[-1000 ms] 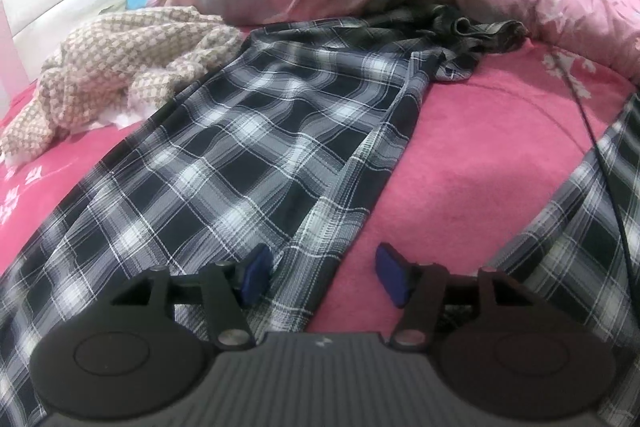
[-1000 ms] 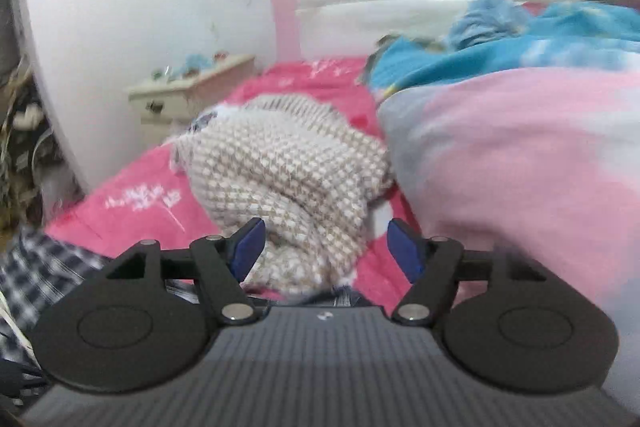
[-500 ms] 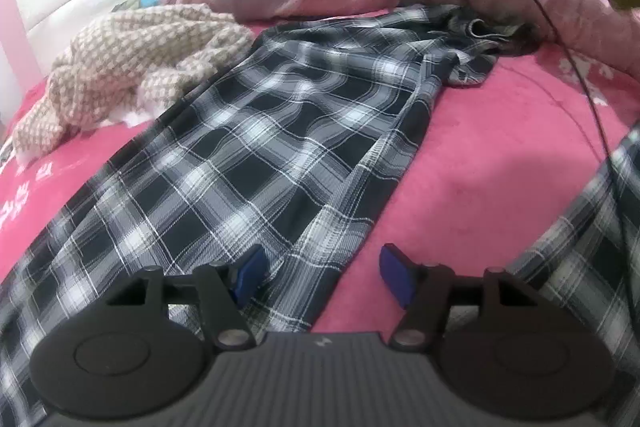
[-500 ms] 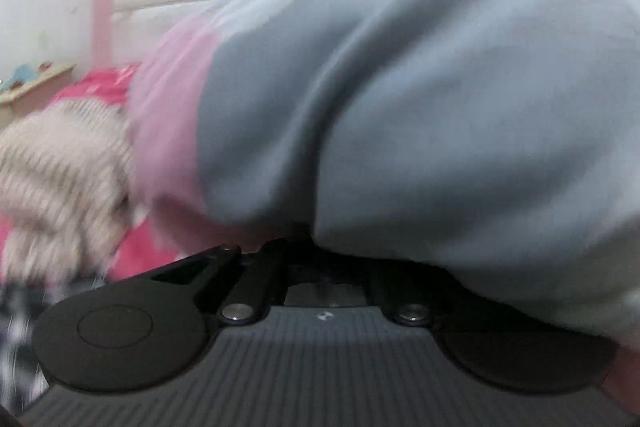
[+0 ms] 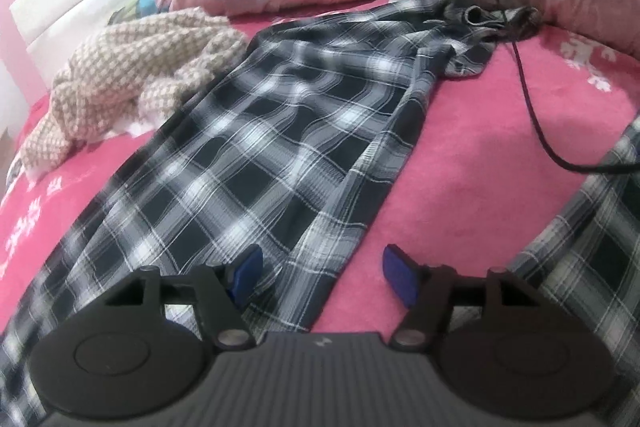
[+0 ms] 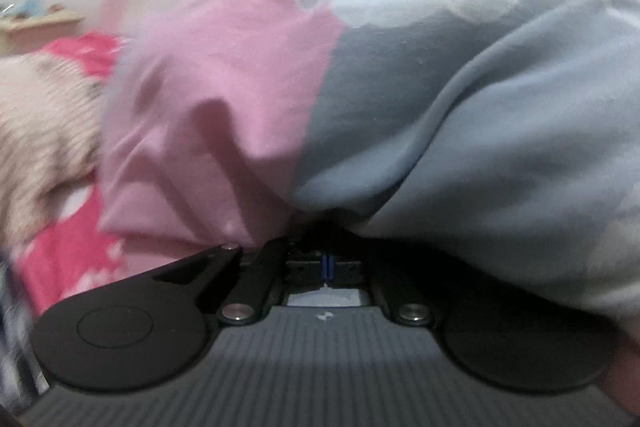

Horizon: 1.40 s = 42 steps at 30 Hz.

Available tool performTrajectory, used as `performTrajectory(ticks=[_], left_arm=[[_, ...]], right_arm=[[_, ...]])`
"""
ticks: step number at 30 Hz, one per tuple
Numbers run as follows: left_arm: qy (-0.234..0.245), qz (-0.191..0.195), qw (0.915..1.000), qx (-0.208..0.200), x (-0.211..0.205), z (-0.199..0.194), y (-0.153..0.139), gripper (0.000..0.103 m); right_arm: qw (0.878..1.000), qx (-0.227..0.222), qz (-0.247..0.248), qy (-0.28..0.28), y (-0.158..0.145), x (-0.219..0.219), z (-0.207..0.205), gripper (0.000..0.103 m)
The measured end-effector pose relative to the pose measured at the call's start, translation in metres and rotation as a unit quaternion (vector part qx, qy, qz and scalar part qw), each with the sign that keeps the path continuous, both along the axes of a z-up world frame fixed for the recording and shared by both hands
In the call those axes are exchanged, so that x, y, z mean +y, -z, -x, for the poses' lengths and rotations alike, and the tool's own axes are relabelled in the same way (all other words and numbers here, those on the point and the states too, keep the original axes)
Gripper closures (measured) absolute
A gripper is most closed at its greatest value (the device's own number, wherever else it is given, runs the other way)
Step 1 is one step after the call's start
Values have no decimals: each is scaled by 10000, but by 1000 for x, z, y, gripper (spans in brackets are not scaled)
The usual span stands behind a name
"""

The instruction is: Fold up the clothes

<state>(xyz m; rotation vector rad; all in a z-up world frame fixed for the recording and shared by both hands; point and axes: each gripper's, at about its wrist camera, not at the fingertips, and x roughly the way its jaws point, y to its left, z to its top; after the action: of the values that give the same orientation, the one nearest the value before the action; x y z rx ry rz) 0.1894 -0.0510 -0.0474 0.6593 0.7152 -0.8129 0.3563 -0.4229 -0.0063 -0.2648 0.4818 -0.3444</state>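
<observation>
Pink bed carries our plaid trousers; left tongs gape above them, right tongs clamp the pillow.

Nothing readable showed anywhere. The pink bedspread carried white printed marks along its left edge and near its right side, but they were too blurred to tell whether they were letters or just a pattern. A tiny pale emblem sat on each gripper body, too small to make out
</observation>
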Motion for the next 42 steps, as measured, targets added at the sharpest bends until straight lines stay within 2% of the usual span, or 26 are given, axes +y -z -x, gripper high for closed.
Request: performTrajectory(ticks=[3, 4, 5, 6, 7, 8, 11, 14, 17, 20, 23, 25, 28, 30, 31, 32, 34, 36, 38, 42], left_arm=[[13, 17, 10000, -51, -3, 2, 1, 35], [13, 31, 10000, -52, -3, 1, 1, 35], [11, 43, 10000, -46, -4, 1, 1, 35], [8, 58, 10000, -43, -5, 0, 1, 35], [5, 83, 10000, -43, -5, 0, 0, 35], [-1, 111, 9999, -41, -4, 0, 0, 35], [-11, 151, 9999, -30, -4, 0, 0, 35], [11, 147, 9999, -42, -4, 0, 0, 35], [20, 191, 9998, -36, -4, 0, -3, 35], [23, 248, 9997, -24, -3, 0, -5, 35], [30, 275, 9996, 3, -3, 2, -6, 35], [78, 274, 9996, 13, -4, 4, -5, 35], [123, 267, 9996, -22, -5, 7, -4, 35], [123, 313, 9994, -14, -6, 7, -4, 35], [128, 339, 9993, -12, -6, 7, -5, 35], [157, 364, 9992, -21, -8, 8, -6, 35], [238, 410, 9989, -45, -11, 9, -9, 35], [441, 406, 9981, -127, -19, 12, -12, 35], [772, 368, 9959, -288, -34, 15, -17, 35], [1395, 256, 9881, -594, -68, 22, -21, 35]], right_arm=[[9991, 37, -213, -374, -11, 18, 27, 101], [9983, 49, -310, -484, -16, 23, 36, 97], [9974, 61, -408, -594, -21, 28, 45, 80], [9965, 85, -485, -671, -25, 34, 56, 69], [9962, 132, -526, -687, -28, 40, 71, 51], [9957, 179, -567, -704, -31, 45, 86, 45], [9936, 409, -770, -725, -35, 58, 120, 45], [9899, 380, -1262, -524, -35, 62, 148, 45], [9815, 355, -1873, -186, -24, 59, 159, 45], [9643, 534, -2587, 162, -11, 48, 170, 46], [9382, 982, -3220, 798, 16, 27, 170, 47], [9344, 1094, -3234, 1015, 25, 22, 162, 48], [9349, 1418, -3094, 1008, 33, 26, 148, 48], [9403, 1609, -2853, 927, 37, 33, 141, 48], [9434, 1718, -2701, 873, 39, 37, 137, 54], [9455, 1842, -2556, 823, 42, 40, 135, 65], [9465, 2009, -2407, 757, 47, 43, 133, 75], [9469, 2005, -2406, 723, 44, 43, 137, 84], [9502, 2016, -2290, 640, 43, 44, 141, 99], [9732, 1745, -1458, 342, 26, 57, 149, 99]])
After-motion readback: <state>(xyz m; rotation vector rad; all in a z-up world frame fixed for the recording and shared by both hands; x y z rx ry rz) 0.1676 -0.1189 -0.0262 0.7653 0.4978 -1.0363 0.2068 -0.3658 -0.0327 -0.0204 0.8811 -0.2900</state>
